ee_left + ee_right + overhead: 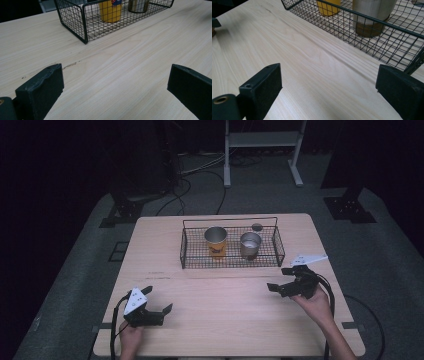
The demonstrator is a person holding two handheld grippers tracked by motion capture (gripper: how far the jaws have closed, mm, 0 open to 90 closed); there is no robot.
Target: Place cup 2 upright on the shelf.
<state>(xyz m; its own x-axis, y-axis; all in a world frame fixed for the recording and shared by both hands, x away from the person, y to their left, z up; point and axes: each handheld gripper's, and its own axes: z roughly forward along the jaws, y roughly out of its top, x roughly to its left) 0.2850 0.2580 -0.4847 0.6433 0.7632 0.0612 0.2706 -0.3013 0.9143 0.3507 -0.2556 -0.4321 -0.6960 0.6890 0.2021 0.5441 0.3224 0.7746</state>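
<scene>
Jaws of both the left gripper (pixel 159 309) and the right gripper (pixel 280 279) stand wide apart over the bare desk (pixel 220 305), holding nothing. Beyond them a wire basket (pixel 183 251) holds a yellow cup (pixel 216 241) and a metal cup (pixel 250 244) side by side. Both cups' tops are cut off in the gripper views, and a small dark round thing (pixel 257 227) behind the basket is hard to make out.

both forearms are bare — no sleeves. the left gripper (pixel 159 302) is black with a pale three-cornered plate (pixel 136 300) on top and a black cable (pixel 116 320) trailing back. the right gripper (pixel 281 279) is black too, with its own pale plate (pixel 308 258) and a looping cable (pixel 331 292). the fingers (pixel 41 91) are blocky matte-black pads — a small hole near each tip.
</scene>
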